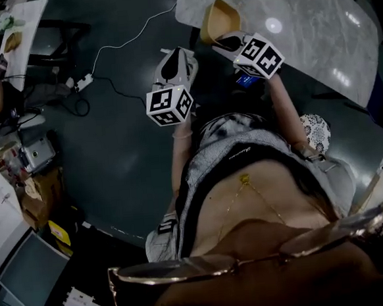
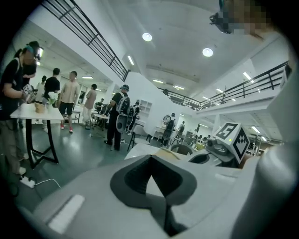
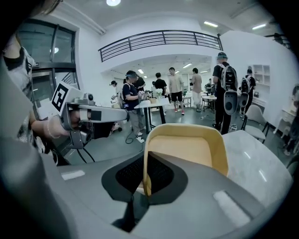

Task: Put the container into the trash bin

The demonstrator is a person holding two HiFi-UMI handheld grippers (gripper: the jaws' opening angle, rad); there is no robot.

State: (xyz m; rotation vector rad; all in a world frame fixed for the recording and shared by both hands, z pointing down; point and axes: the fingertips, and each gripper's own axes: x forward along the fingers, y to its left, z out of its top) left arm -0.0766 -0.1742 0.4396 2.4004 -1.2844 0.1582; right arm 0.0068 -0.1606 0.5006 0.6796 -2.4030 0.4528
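We are holding both grippers out ahead at arm's length, right gripper (image 1: 228, 42) angling down, jaws clenching the rim of the yellow container (image 3: 184, 149) at the marble table's (image 1: 300, 21) edge, left gripper (image 1: 182, 54) just beside it, jaws pressed together, empty.

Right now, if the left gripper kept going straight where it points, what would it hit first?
Probably the near corner of the white table, just past the left gripper's shut tips; depth is unclear.
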